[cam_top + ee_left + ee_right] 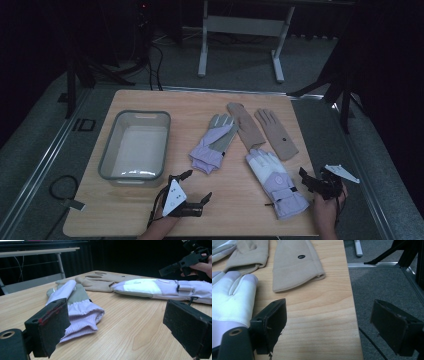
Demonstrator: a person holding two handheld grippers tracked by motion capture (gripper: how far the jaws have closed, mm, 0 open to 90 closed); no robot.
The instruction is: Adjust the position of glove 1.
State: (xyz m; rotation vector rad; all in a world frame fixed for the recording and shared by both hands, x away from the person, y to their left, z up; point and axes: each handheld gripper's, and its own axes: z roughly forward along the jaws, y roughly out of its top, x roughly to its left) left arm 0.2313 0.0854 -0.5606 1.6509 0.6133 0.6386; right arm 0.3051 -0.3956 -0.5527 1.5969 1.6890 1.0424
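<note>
Two pairs of gloves lie on the wooden table [230, 210]. A lavender ski glove with a grey palm [214, 142] [75, 307] lies mid-table. Its mate, white palm up [275, 182] [160, 288] [229, 302], lies nearer the front right. Behind them lie two beige knit gloves [245, 125] [276, 134] [100, 282] [294, 267]. My left gripper [196, 186] [120, 325] is open at the front, pointing at the grey-palmed glove's cuff, with bare table between its jaws. My right gripper [306, 181] [334, 325] [185, 262] is open beside the white-palmed glove, straddling the table's right edge.
An empty grey plastic bin [134, 145] stands on the left half of the table. Grey carpet [387, 290] lies past the right edge. A white table frame [240, 30] and dark stands are behind. Bare wood runs along the front edge between the grippers.
</note>
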